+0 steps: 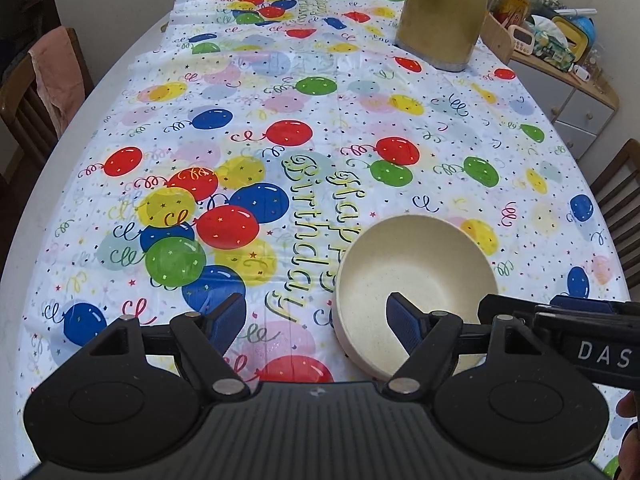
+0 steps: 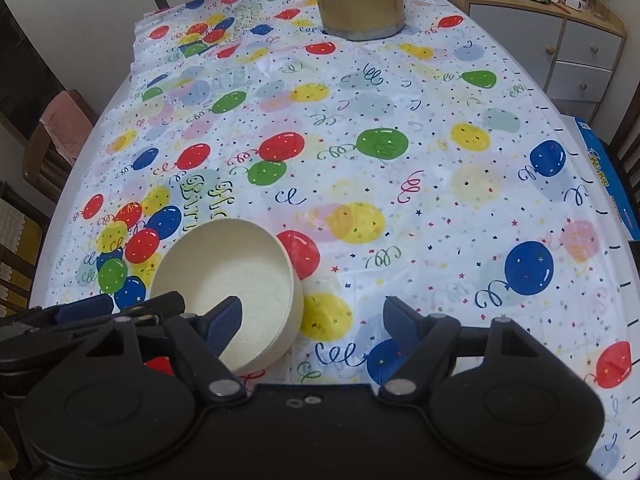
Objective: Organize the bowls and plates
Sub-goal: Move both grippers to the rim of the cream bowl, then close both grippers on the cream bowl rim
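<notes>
A table [image 1: 120, 76] carries a balloon-print "Happy Birthday" tablecloth [image 1: 320, 128] that leaves its pale left edge bare. A cream bowl [image 1: 416, 264] sits on the cloth at the near end. Well beyond the bowl, at the far end, stands a gold kettle [image 1: 444, 16].

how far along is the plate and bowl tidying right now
Nothing looks done yet. One cream bowl sits alone on the balloon tablecloth; no plates or stack are in view. In hand: nothing. The left claw and right claw are both open, with the bowl between them, one finger of each over the bowl. Left: grasping the bowl and placing it with other dishes, wherever those are.
</notes>
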Demonstrator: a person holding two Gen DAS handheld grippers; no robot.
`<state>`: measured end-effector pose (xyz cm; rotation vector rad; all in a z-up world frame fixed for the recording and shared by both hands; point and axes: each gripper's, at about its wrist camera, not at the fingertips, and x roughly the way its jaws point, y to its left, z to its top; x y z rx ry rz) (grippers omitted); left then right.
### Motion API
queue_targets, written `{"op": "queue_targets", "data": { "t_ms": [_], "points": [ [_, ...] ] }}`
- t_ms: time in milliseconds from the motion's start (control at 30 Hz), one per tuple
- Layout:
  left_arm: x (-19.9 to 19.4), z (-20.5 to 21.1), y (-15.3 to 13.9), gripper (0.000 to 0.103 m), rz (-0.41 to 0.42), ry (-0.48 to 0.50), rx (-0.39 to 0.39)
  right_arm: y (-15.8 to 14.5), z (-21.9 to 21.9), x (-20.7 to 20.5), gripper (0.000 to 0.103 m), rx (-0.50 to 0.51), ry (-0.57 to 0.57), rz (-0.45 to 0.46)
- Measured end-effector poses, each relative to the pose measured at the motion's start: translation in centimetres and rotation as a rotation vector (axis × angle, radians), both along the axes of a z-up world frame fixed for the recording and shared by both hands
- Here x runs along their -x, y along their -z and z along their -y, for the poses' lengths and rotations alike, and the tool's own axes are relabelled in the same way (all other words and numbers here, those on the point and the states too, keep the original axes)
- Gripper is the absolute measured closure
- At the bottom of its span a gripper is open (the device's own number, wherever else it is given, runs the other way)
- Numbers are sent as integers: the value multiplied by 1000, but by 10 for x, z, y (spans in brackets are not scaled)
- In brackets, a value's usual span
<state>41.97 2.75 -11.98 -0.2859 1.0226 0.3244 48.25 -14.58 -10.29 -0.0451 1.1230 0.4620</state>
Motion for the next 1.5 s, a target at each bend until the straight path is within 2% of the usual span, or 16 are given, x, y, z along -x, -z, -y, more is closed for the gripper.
{"op": "queue_targets", "data": {
  "t_ms": [100,233,433,467,600,633,700,767,833,933,1033,1500],
  "points": [
    [-6,0,6,26,-9,4,-4,7,-1,-4,32,5,2,-13],
    [-10,-1,13,26,-18,0,10,15,-3,-7,47,19,1,-30],
    [-13,-1,19,28,-19,-17,37,16,-6,-6,59,20,1,-24],
    [-13,-1,19,36,-17,-22,41,15,-6,-5,60,20,0,-20],
    [-15,0,19,58,-16,-24,59,13,-10,-4,72,25,-4,-11],
    [-16,2,18,67,-13,-24,62,13,-11,-4,76,27,-5,-10],
    [-17,3,18,71,-15,-21,71,12,-14,-3,82,29,-12,-8],
    [-18,6,17,83,-20,-19,66,11,-16,-2,87,29,-15,-10],
    [-18,9,16,86,-25,-20,68,11,-18,-2,98,30,-16,-14],
    [-17,10,15,94,-32,-35,54,10,-20,1,98,38,-16,-13],
    [-15,8,15,96,-39,-45,67,9,-19,3,98,41,-10,-16],
    [16,29,-9,97,-51,6,87,-17,5,36,97,55,4,-22]
  ]
}}
